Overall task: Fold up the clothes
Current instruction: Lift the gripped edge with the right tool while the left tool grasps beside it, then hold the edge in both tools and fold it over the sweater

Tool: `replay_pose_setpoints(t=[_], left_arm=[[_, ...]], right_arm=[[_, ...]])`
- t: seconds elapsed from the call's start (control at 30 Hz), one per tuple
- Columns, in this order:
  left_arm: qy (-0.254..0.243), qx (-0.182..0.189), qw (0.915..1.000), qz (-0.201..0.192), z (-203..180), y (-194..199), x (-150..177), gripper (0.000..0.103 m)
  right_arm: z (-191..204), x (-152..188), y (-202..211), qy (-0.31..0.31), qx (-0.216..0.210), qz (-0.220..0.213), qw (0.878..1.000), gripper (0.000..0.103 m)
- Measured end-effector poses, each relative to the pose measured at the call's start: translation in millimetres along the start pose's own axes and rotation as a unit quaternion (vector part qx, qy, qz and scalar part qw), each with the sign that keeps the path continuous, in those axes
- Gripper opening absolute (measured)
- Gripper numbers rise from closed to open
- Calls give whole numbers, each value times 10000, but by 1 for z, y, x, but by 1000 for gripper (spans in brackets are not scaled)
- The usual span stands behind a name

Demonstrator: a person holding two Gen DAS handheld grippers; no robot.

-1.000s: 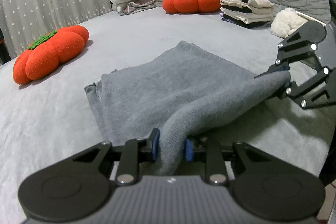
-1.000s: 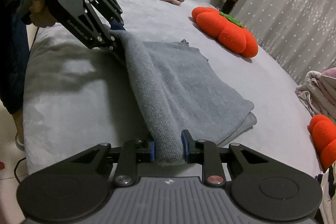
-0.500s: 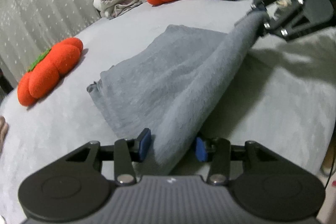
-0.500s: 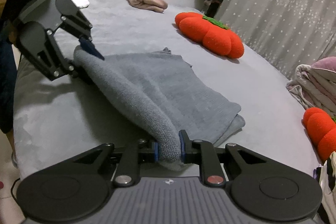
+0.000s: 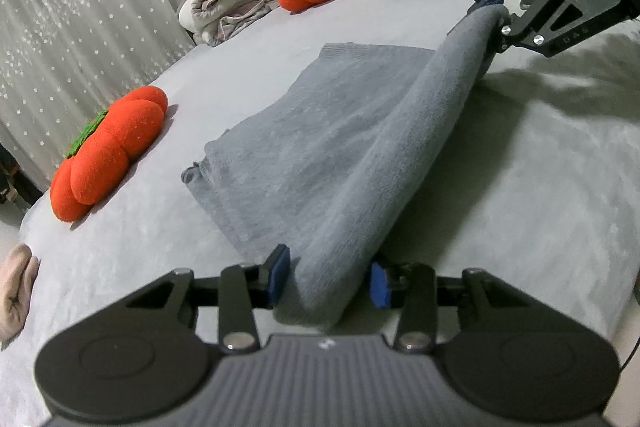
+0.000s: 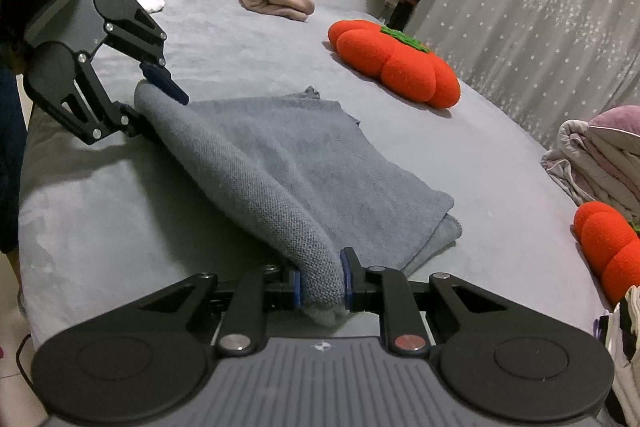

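Both grippers engaged one grey garment (image 5: 320,131) on the bed (image 5: 520,187): left gripper (image 5: 328,277) jaws released, right gripper (image 6: 322,285) clenched on it.

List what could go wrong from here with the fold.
1. The left tool stands open, its pads clear of the sweater; that end may drop and the fold edge sag unevenly.
2. Only the right tool pinches the cloth, so pulling now could drag the sweater askew across the bed.
3. The layer under the fold looks bunched at its far corner and may crease.
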State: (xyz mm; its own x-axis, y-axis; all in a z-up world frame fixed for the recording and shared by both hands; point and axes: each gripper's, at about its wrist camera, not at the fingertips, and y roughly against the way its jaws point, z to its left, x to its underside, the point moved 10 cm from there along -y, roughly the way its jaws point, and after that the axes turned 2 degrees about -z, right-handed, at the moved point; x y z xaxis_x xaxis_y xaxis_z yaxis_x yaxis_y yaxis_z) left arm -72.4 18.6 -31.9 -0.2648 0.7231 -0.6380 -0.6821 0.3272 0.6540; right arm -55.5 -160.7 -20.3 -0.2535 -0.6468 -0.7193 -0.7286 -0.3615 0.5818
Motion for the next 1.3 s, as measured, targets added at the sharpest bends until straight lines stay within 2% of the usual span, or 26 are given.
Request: replay_pose_setpoints(t=[0.1, 0.17, 0.33, 0.47, 0.63, 0.9, 1.3], left_arm=[[131, -88, 9999, 65, 6, -2, -1, 32], [217, -171, 9996, -39, 12, 2, -5, 27], [438, -342, 9978, -356, 24, 12, -19, 27], [470, -442, 9975, -285, 28, 7, -21, 27], [776, -551, 9949, -322, 41, 7, -28, 27], [989, -745, 9914, -412, 61, 1, -44, 27], [1401, -661, 9878, -150, 98, -36, -67, 27]], right_arm=[[1, -1, 3, -52, -57, -29, 10000, 18], [1, -4, 6, -110, -108, -76, 9999, 18], [-7, -10, 12, -327, -130, -232, 9991, 18], [-3, -8, 6, -239, -123, -127, 9996, 18], [-7, -20, 10, -408, -150, -332, 9985, 18], [-27, -36, 3, -660, 254, -500, 9962, 18], [-74, -52, -30, -1546, 566, -403, 9855, 18]])
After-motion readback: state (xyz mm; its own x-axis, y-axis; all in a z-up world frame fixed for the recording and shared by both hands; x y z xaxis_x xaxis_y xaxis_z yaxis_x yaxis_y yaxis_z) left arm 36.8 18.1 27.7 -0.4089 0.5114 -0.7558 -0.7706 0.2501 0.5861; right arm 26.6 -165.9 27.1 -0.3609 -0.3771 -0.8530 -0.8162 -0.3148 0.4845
